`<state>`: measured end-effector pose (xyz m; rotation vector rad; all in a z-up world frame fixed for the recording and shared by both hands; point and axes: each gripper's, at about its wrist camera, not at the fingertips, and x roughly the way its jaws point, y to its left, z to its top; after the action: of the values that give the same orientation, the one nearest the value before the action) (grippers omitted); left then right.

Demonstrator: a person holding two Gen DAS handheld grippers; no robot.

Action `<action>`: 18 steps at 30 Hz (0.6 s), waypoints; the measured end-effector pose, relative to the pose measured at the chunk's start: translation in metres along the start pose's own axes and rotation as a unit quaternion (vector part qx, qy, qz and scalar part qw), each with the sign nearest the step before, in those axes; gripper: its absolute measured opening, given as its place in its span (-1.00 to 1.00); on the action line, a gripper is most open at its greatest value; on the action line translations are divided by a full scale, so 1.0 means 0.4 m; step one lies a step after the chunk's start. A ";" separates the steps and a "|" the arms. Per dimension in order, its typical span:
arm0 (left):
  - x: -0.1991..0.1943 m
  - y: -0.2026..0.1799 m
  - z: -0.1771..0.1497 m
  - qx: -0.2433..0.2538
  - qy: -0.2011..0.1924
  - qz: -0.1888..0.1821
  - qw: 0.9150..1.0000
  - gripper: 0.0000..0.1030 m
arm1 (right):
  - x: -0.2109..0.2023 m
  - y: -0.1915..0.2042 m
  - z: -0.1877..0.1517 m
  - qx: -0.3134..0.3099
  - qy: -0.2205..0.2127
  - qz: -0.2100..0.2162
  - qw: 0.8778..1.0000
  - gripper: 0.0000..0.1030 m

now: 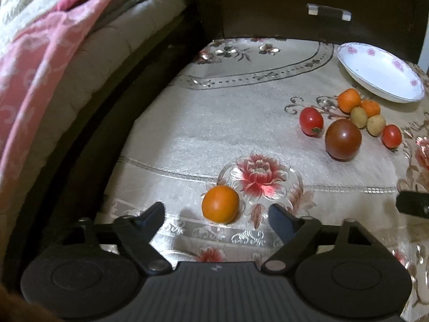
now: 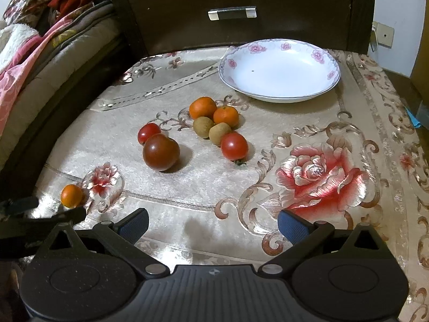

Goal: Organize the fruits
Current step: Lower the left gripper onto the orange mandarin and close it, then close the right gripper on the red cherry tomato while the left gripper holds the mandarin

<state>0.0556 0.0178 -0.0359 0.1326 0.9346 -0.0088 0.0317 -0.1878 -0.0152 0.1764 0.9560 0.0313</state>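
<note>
**A:** What's nearest my left gripper (image 1: 216, 212)?

**B:** The lone orange fruit (image 1: 220, 204), just ahead between its wide-open, empty fingers, near the tabletop's front-left edge. It's round, with no long axis.

**A:** And my right gripper (image 2: 213, 226)?

**B:** Also wide open and empty, well short of the fruit cluster (image 2: 214, 123). The flowered plate (image 2: 278, 91) at the back edge holds nothing.

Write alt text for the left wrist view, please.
The open left tongs frame a lone orange fruit on a floral tablecloth. Farther right lie red tomatoes, a dark tomato, small fruits and an empty white plate.
</note>
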 end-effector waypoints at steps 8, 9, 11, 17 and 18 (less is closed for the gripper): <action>0.023 0.006 0.006 -0.014 0.011 -0.024 1.000 0.13 | 0.023 -0.024 -0.003 0.010 0.016 -0.007 1.000 0.87; 0.023 0.006 0.006 -0.014 0.010 -0.027 0.999 0.08 | 0.025 -0.025 -0.002 0.010 0.018 -0.006 1.000 0.87; 0.022 0.007 0.007 -0.016 0.009 -0.037 0.999 -0.04 | 0.024 -0.024 -0.001 0.009 0.018 -0.007 1.000 0.87; 0.016 -0.014 0.007 0.011 0.007 -0.047 0.999 -0.24 | 0.014 -0.053 0.010 0.017 0.010 -0.010 1.000 0.85; 0.015 -0.017 0.007 0.014 0.008 -0.051 0.999 -0.25 | 0.012 -0.060 0.013 0.020 0.009 -0.011 1.000 0.85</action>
<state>0.0612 0.0111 -0.0397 0.1101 0.9563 -0.1153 0.0374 -0.2116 -0.0203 0.2021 0.9762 -0.0055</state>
